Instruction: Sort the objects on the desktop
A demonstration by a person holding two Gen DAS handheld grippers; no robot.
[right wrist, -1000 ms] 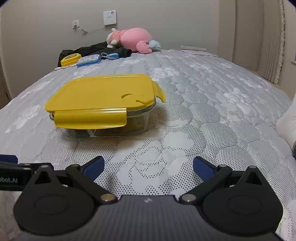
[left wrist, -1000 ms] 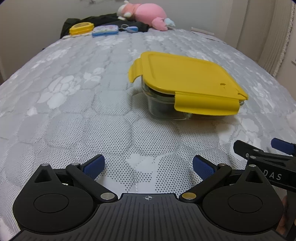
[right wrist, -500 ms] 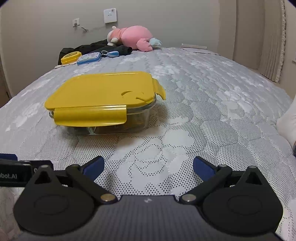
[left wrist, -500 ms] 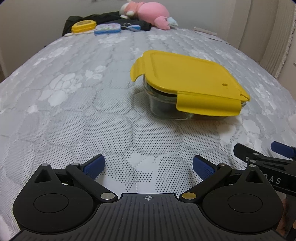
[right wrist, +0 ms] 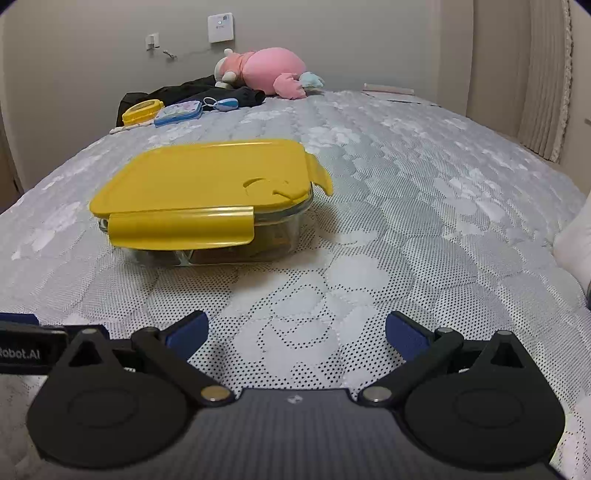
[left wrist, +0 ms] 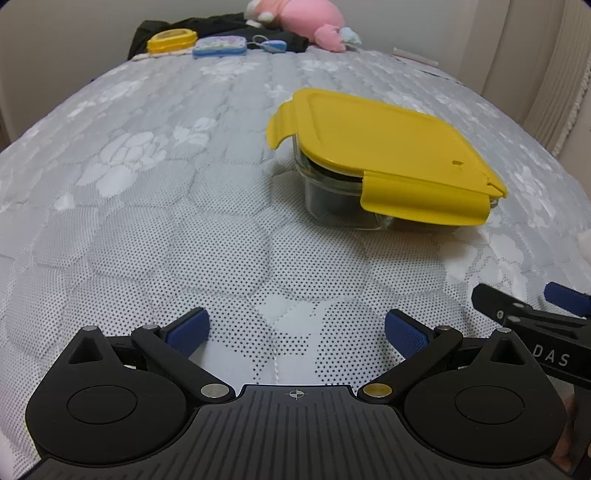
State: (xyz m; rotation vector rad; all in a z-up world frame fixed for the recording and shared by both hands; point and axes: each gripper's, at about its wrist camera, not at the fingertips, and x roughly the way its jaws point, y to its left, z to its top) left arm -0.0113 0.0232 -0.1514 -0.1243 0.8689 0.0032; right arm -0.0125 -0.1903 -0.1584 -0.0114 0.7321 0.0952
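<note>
Yellow lid [right wrist: 207, 177] sits loose and skewed on glass container [left wrist: 332, 192], mid-mattress [left wrist: 147, 229], clips unlatched, likely for access. Left gripper [left wrist: 295, 328] and right gripper [right wrist: 295, 328] empty, jaws spread, hanging short of it.

Walls: plain beige wall [right wrist: 92, 44] behind the bed, evenly lit.
Wall fittings: white panel [right wrist: 220, 27], and a small socket [right wrist: 151, 40] with a cord trailing from it.
Bed: grey quilted mattress [right wrist: 406, 177] with a white floral pattern.
Right side: pale pleated curtain [right wrist: 543, 74].
</note>
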